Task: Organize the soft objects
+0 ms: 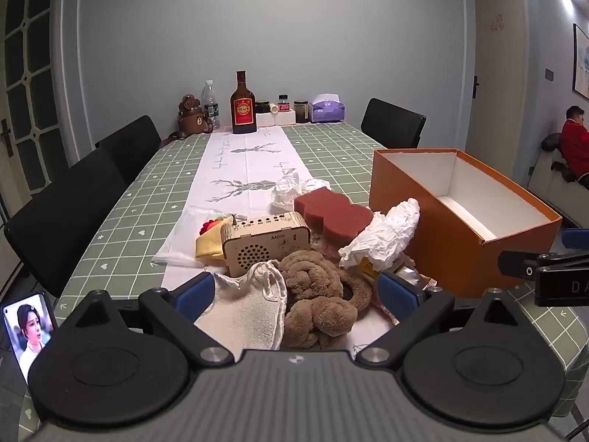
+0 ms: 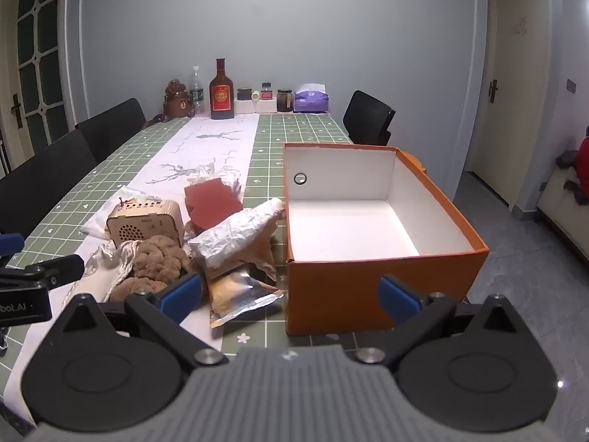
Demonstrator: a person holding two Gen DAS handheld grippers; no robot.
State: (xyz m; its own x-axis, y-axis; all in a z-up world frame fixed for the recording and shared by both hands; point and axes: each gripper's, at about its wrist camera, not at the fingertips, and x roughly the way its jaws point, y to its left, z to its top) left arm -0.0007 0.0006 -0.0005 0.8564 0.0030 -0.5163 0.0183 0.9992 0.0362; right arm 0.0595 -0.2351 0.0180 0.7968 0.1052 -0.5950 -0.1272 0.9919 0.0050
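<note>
The left gripper hangs low in the centre of its frame with its blue-padded jaws spread wide and nothing pressed between them. Between and just beyond the pads lies a heap of soft things: a knotted brown plush rope, and left of it, touching it, a white cloth. Behind them stands a wooden radio, with a yellow cloth at its left side. Further back, right of centre, sits a red sponge, and a crumpled white paper wrap lies between the pile and the orange box at the right of the frame.

The right gripper also stands wide and holds nothing. In its view the orange box fills the centre right, open at the top, its white inside bare. A silver foil pouch lies flat on the green checked tablecloth just left of the box's near corner. At the far end of the table stands a brown liquor bottle.
</note>
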